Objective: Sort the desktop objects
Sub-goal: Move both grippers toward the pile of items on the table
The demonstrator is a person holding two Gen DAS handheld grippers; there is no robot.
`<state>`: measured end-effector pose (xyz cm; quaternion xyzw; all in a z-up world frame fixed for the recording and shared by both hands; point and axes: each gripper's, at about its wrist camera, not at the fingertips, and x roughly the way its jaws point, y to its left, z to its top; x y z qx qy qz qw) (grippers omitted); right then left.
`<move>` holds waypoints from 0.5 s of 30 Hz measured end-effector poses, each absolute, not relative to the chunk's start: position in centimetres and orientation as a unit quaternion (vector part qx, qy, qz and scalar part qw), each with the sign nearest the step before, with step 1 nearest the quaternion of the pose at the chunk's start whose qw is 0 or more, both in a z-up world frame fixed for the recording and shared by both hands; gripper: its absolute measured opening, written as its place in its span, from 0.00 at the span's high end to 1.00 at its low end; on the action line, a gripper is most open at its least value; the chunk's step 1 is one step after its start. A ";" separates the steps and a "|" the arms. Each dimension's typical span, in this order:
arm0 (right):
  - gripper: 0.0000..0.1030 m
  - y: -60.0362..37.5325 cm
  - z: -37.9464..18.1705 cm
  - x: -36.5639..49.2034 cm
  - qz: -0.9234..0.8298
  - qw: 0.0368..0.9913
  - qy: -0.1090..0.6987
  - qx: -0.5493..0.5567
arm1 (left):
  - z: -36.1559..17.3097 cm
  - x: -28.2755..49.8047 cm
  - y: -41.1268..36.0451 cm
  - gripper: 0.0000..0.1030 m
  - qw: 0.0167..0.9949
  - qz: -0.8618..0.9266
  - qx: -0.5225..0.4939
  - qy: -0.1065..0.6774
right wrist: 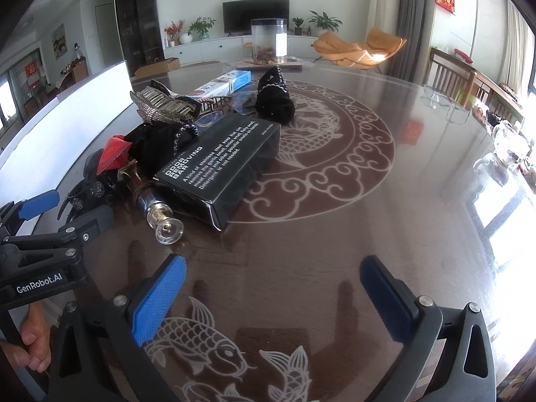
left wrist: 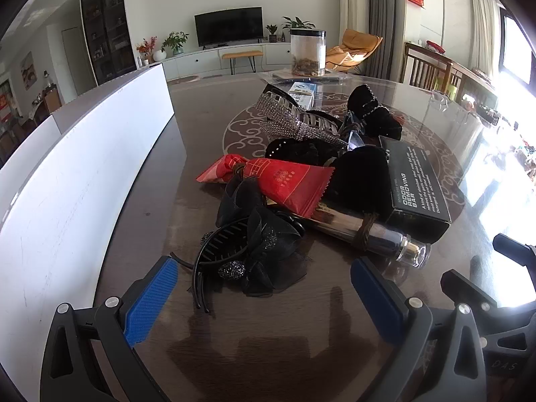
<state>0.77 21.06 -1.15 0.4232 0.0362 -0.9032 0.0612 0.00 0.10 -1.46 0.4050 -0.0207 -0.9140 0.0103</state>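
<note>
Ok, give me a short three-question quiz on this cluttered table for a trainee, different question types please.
1. True or false: the left gripper is closed on the black hair clip.
2. Multiple choice: what lies right beside the black box, on the side towards the pile? A) a glass bottle B) a mug C) a book
3. Fill in: the clear jar stands at the ____ side of the table, beyond the pile.

Key: 1 false, both grippers are open and empty, the right gripper too. 2 A. 3 far.
</note>
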 end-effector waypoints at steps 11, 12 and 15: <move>0.00 20.7 -1.9 0.2 -0.896 0.061 0.042 0.437 | -1.7 -0.1 0.2 0.00 0.013 -0.911 0.411 -0.025; 0.00 20.7 -2.0 0.1 -0.895 0.061 0.041 0.439 | -1.7 -0.1 0.3 0.00 0.014 -0.911 0.411 -0.027; 0.00 20.7 -2.1 0.0 -0.893 0.060 0.041 0.443 | -1.7 -0.2 0.3 0.00 0.015 -0.911 0.411 -0.029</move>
